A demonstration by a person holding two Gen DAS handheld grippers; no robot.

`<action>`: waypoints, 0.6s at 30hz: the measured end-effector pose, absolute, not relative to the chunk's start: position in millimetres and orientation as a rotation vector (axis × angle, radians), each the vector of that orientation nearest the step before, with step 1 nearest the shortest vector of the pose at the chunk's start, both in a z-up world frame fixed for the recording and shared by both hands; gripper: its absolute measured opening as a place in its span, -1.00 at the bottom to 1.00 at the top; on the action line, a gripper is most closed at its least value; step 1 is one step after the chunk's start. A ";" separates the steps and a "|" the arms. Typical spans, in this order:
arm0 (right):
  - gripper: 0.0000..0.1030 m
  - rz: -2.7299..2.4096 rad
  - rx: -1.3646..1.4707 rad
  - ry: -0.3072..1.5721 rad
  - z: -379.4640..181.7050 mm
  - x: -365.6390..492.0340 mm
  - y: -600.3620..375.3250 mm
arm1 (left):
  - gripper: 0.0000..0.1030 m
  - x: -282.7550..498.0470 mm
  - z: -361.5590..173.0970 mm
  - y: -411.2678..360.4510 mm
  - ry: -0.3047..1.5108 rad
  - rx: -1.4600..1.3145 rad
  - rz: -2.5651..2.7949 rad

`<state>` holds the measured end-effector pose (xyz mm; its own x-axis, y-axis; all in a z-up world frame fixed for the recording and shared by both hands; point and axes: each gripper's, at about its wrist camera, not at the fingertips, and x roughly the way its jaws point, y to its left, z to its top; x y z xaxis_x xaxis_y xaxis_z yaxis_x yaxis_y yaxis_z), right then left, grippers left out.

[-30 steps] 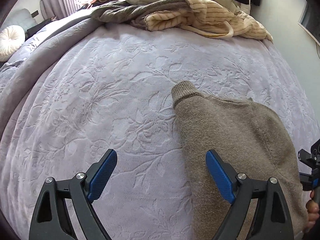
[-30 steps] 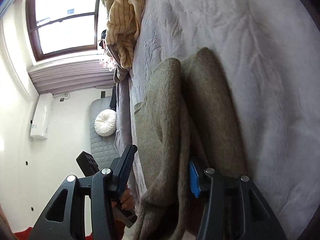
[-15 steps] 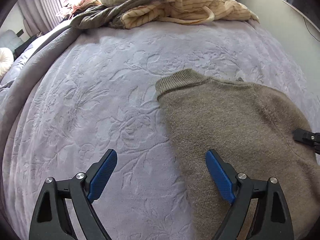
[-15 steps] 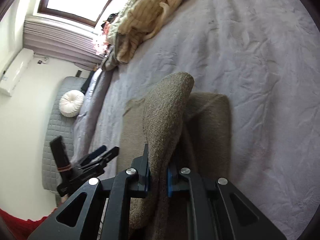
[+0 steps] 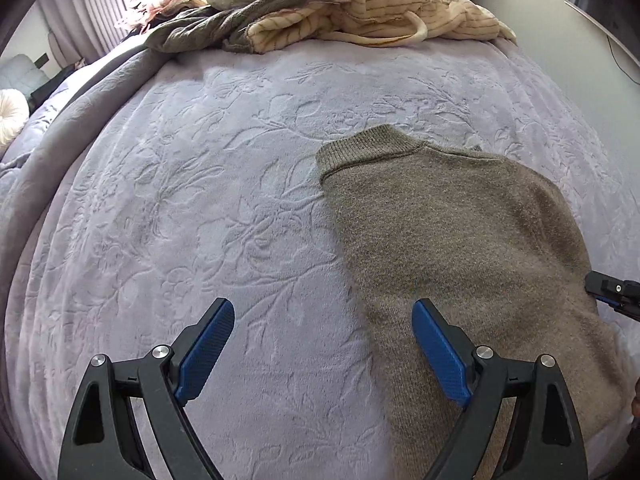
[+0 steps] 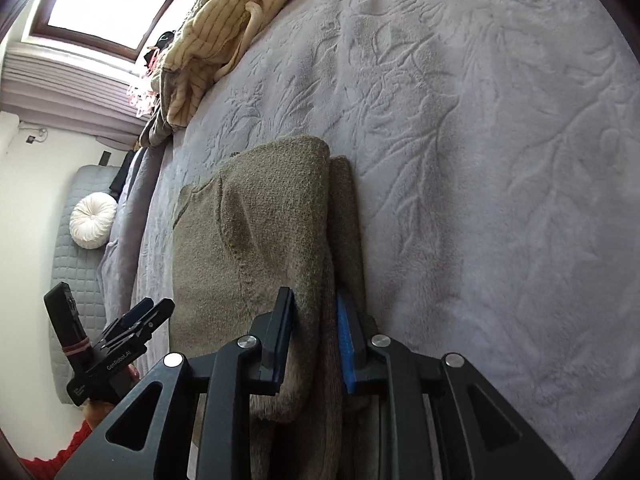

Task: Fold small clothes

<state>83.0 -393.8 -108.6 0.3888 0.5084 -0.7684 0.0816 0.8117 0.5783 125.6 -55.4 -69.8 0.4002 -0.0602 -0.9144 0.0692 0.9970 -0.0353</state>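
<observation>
Right gripper [image 6: 314, 344]: my jaws are easing apart, with a fold of the sweater [image 5: 460, 248] between the pads; both pads lie against the knit.
Left gripper [image 5: 322, 354]: my jaws are spread wide and hold nothing; the right finger hangs over the sweater's left edge, the left finger over bare blanket [image 5: 180, 200].
Sweater: olive-brown knit lying on the blanket, collar pointing away from me; in the right wrist view one side is doubled over, giving a thick fold with a narrower strip just beside it.
Blanket: pale lilac, embossed with leaves, under the sweater on all sides.
Clothes pile [image 5: 340, 12]: cream striped and grey-green pieces, well beyond the sweater's collar, at the blanket's far edge.
Cushion [image 6: 93, 221]: round, white, off the blanket, left of the sweater in the right wrist view.
Window [image 6: 116, 4]: bright, beyond the pile.
</observation>
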 end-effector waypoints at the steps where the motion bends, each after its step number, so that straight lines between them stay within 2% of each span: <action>1: -0.68 0.293 0.581 1.139 -101.5 76.0 -393.6 | 0.77 123.2 -67.2 -52.8 1.162 -0.004 -0.088; 3: -0.83 0.320 0.556 1.116 -87.4 64.5 -389.8 | 0.77 119.6 -62.8 -51.2 1.174 -0.023 -0.094; 10: -0.83 0.437 0.447 1.108 -54.6 40.5 -345.4 | 0.77 98.3 -59.9 -78.1 1.243 -0.037 -0.185; 16: -0.87 0.339 0.259 1.253 -104.7 6.0 -329.4 | 0.77 46.4 -100.2 -90.4 1.321 -0.009 -0.208; 18: -0.95 0.336 0.270 1.253 -120.4 -4.3 -335.5 | 0.95 32.4 -112.5 -88.2 1.328 -0.007 -0.199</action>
<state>-4.3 -335.5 -120.4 0.2745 0.3922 -0.8780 -0.1003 0.9197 0.3795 32.4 -88.2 -112.5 0.2257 -0.1480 -0.9629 0.1399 0.9831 -0.1183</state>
